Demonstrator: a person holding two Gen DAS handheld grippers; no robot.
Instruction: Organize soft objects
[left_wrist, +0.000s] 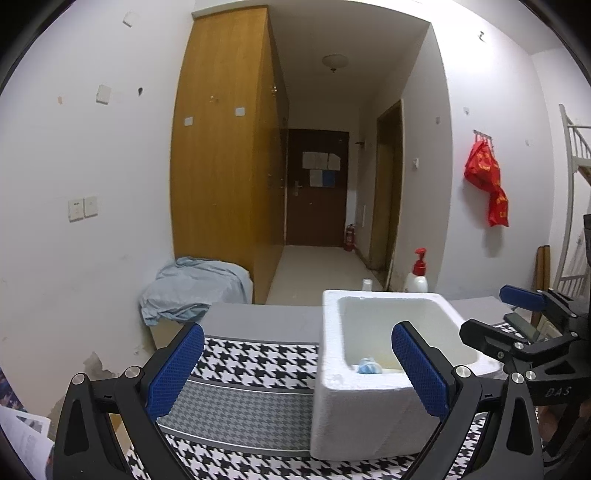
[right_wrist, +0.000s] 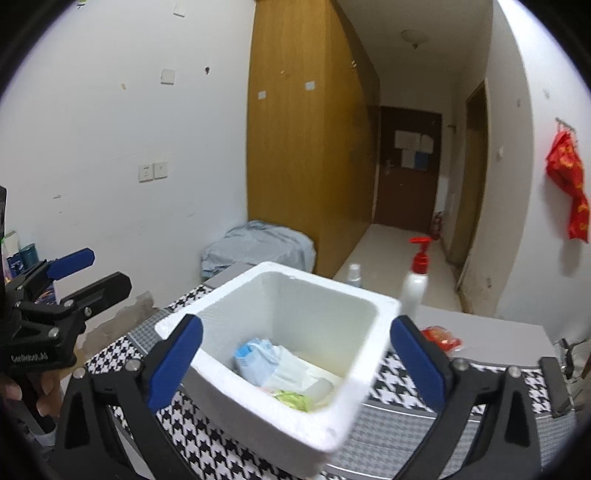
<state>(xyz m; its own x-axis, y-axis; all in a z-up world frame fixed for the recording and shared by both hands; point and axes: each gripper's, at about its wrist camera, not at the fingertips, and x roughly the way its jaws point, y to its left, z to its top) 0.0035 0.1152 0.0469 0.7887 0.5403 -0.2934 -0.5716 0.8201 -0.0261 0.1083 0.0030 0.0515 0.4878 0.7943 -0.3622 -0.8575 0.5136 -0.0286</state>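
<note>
A white foam box (left_wrist: 332, 406) stands on the houndstooth cloth (left_wrist: 240, 398); it also shows in the right wrist view (right_wrist: 258, 421). Inside lie a blue-white soft packet (right_wrist: 255, 360), a white packet (right_wrist: 291, 373) and a green-yellow item (right_wrist: 291, 398); the left wrist view shows only a blue bit (left_wrist: 367, 366). My left gripper (left_wrist: 297, 373) is open and empty, near the box's left front. My right gripper (right_wrist: 295, 363) is open and empty, held over the box. A red soft packet (right_wrist: 441, 338) lies on the table right of the box.
A white pump bottle with a red top (right_wrist: 415, 284) and a small clear bottle (right_wrist: 354, 275) stand behind the box. A blue-grey cloth (left_wrist: 195, 290) covers a low cabinet by the wardrobe. A red bag (left_wrist: 485, 177) hangs on the right wall.
</note>
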